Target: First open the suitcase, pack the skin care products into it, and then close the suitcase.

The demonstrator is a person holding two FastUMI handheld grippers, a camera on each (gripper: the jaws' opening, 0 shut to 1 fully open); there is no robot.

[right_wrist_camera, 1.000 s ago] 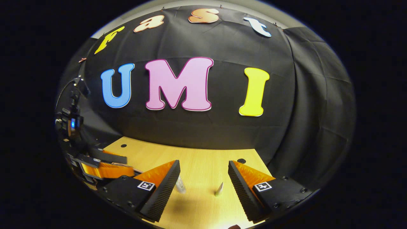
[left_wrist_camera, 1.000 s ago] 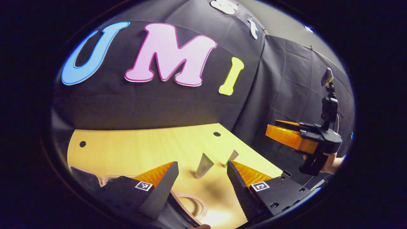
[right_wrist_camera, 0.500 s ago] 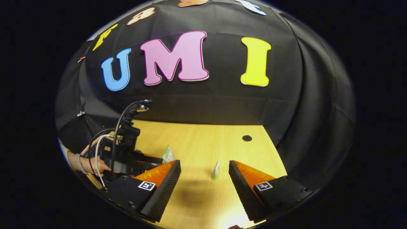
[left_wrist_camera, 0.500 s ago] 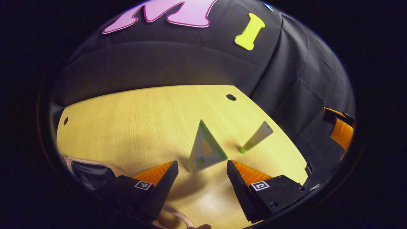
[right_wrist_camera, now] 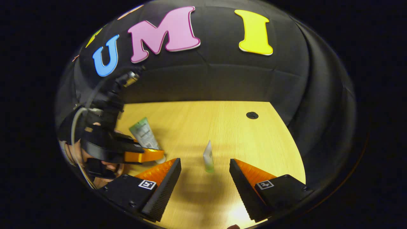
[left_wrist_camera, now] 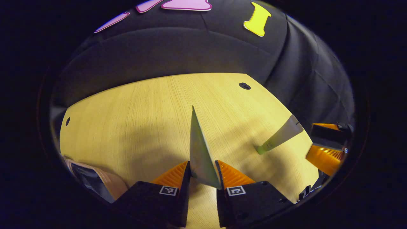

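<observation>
In the left gripper view, my left gripper is shut on a large pale green tube, which stands upright on the wooden table. That tube and my left gripper also appear at the left of the right gripper view. A smaller white tube with a green cap stands cap down just ahead of my right gripper, which is open and apart from it. This smaller tube leans at the right of the left gripper view, beside my right gripper. The suitcase lies at lower left, its pinkish rim and dark inside showing.
The black cloth wall rises behind the table's far edge. A round hole sits near the table's far right corner. A hand holds the left gripper.
My left gripper came down to the large tube and shut on it. My right gripper tilted down and moved closer to the small tube, still open.
</observation>
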